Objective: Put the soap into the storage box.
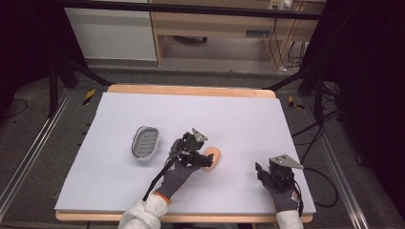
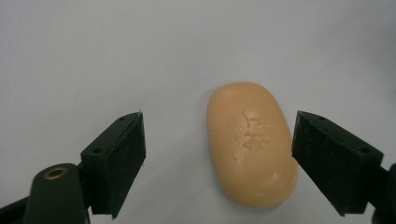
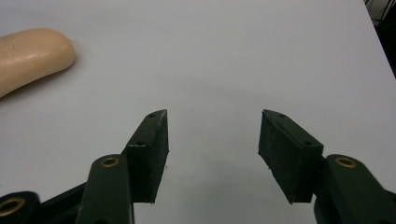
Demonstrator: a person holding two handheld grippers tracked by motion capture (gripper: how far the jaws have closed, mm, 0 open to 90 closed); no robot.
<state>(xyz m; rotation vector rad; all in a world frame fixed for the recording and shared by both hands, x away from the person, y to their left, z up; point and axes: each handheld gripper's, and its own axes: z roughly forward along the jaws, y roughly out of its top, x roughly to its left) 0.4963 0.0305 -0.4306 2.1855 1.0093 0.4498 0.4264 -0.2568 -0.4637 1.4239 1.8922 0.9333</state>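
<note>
Step in hand, by the look of it: lining up a grasp on the soap [image 2: 252,144] with the left gripper [image 2: 218,161]. Fingers [image 2: 119,158] wide apart, soap between them but off-centre — nearly against the right-hand finger in the left gripper view, big gap to the other. No contact visible on either pad, so not gripped yet.

Soap location: flat on the worktop [image 1: 239,119], near the middle, just right of the left gripper [image 1: 203,160] in the high view. Grey soap dish [image 1: 145,142] to the left of that hand, apart from the soap, looks empty — likely the destination.

Next move calls for: centring the fingers across the soap's short axis, dropping to worktop level, then closing evenly. Off-centre closing would probably shove the bar sideways. Smooth rounded sides — could squirt out if pinched too high or too hard.

Soap appearance: peach-orange oval bar, rounded ends, matte. Faint embossed mark on the top face with a hairline crack running down from it, a few pale scuffs near the lower end.

Right gripper [image 3: 212,140]: idle near the worktop's right front, fingers partly apart, nothing between them — soap [image 3: 32,51] off in the top-left corner of its view
</note>
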